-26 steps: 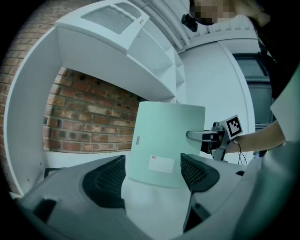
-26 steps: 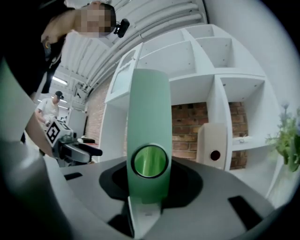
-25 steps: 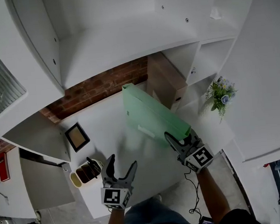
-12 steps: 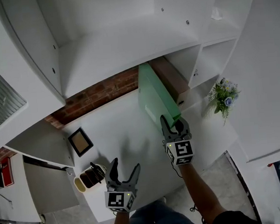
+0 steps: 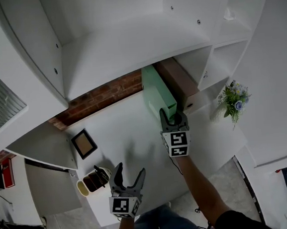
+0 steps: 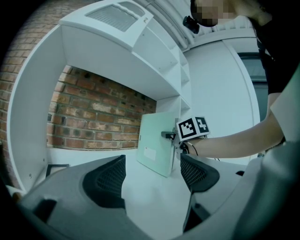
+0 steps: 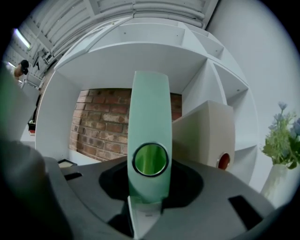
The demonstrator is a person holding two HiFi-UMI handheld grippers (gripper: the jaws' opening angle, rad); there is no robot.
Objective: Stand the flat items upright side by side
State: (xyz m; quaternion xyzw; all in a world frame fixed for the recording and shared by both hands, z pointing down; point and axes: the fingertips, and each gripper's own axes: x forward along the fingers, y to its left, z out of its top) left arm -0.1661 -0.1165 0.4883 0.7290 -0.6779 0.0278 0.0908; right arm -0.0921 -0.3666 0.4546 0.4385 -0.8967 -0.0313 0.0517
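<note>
A pale green binder stands on edge on the white desk, its spine toward me, close beside a brown binder that stands upright at its right. My right gripper is shut on the green binder's spine, with the finger hole just above the jaws; the brown binder shows right next to it. My left gripper hangs open near the desk's front edge, holding nothing. From the left gripper view, the green binder is seen ahead, between the open jaws.
A small dark picture frame lies at the desk's left. A yellow-rimmed holder stands at the front left corner. A flower vase stands on the right. White shelves overhang the desk, and a brick wall closes the back.
The right gripper swung the green binder from a slanted position across the desk to straight, back beside the brown binder under the shelf. The left gripper stayed where it was.
</note>
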